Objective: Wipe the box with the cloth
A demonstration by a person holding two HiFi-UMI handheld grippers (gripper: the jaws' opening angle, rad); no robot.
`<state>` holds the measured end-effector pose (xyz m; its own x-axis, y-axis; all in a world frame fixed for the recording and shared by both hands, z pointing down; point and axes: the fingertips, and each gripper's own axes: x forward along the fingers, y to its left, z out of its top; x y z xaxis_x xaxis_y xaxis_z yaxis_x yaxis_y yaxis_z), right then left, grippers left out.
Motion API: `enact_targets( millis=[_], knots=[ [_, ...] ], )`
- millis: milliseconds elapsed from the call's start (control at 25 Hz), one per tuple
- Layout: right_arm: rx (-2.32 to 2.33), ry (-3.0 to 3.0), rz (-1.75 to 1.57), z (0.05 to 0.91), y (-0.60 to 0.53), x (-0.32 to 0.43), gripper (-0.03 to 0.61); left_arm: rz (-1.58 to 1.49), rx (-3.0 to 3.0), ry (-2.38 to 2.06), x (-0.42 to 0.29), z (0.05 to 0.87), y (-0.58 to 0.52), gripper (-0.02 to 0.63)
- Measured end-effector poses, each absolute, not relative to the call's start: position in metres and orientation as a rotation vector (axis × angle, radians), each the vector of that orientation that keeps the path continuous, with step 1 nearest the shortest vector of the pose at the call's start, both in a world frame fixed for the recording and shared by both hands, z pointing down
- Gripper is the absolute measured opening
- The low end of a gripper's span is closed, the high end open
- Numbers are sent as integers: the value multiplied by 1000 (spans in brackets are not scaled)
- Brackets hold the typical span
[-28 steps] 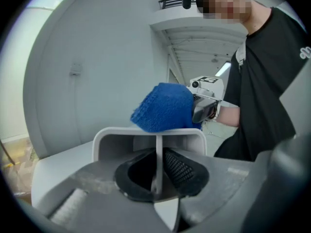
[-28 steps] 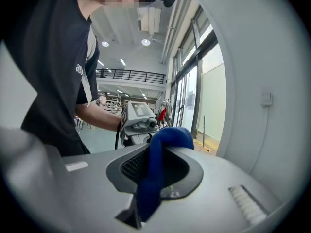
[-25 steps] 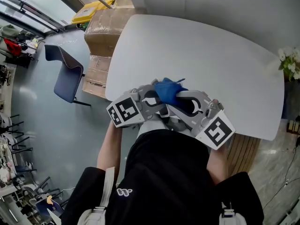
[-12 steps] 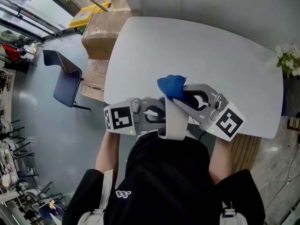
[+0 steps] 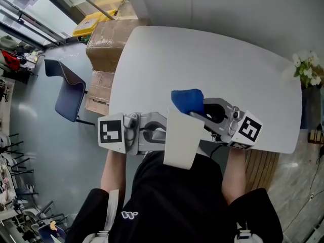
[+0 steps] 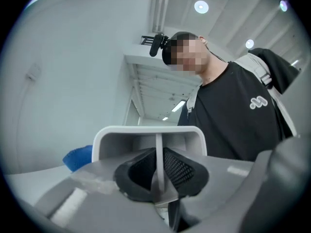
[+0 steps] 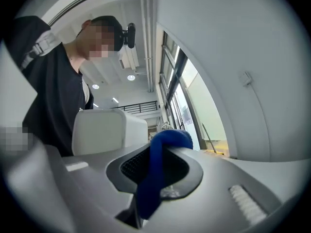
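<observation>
In the head view a white open box (image 5: 179, 138) is held up over the near edge of the white table (image 5: 202, 59). My left gripper (image 5: 164, 130) is shut on one thin wall of it. The left gripper view shows that wall of the box (image 6: 146, 135) pinched edge-on in the left gripper (image 6: 158, 178). My right gripper (image 5: 200, 110) is shut on a bunched blue cloth (image 5: 187, 99), which sits at the box's far upper corner. In the right gripper view the cloth (image 7: 163, 149) bulges out of the right gripper (image 7: 153, 178), with the box (image 7: 104, 130) just beyond it.
Taped cardboard boxes (image 5: 109, 44) and a yellow item (image 5: 93, 19) stand off the table's far left corner. A blue chair (image 5: 66, 90) is on the floor at left. White flowers (image 5: 306, 67) are at the right edge, and wooden slats (image 5: 260, 161) lie under the table's near right.
The left gripper has swung out to the left and the white box has come up into full view. The right gripper with the cloth has shifted slightly right, beside the box.
</observation>
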<state>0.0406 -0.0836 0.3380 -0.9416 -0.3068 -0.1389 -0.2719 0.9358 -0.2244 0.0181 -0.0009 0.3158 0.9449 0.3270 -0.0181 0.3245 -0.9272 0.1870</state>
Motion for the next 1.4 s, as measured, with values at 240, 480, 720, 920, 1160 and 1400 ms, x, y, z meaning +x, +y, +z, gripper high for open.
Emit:
enact_targets(
  millis=[240,480,720,920,1160,1400],
  knots=[
    [-416,2916,-345,349,-78,40,54,-182,2926,418,10,292,-15,51],
    [-340,2917,-395,353,-64,26,55,-289,2929,209,8,284,-48,51],
    [-187,2933,-366,347,-41,12,55,-292,2920,-86,-4,290,-90,51],
    [-96,2939,-376,334,-21,-6,55,-322,2867,-206,-25,296,-108,52],
    [-51,2880,-329,311,-13,-5,55,-186,2840,-332,-33,327,-121,51],
    [-232,2762,-243,284,-38,25,55,-61,2850,-203,-19,353,-99,51]
  ],
)
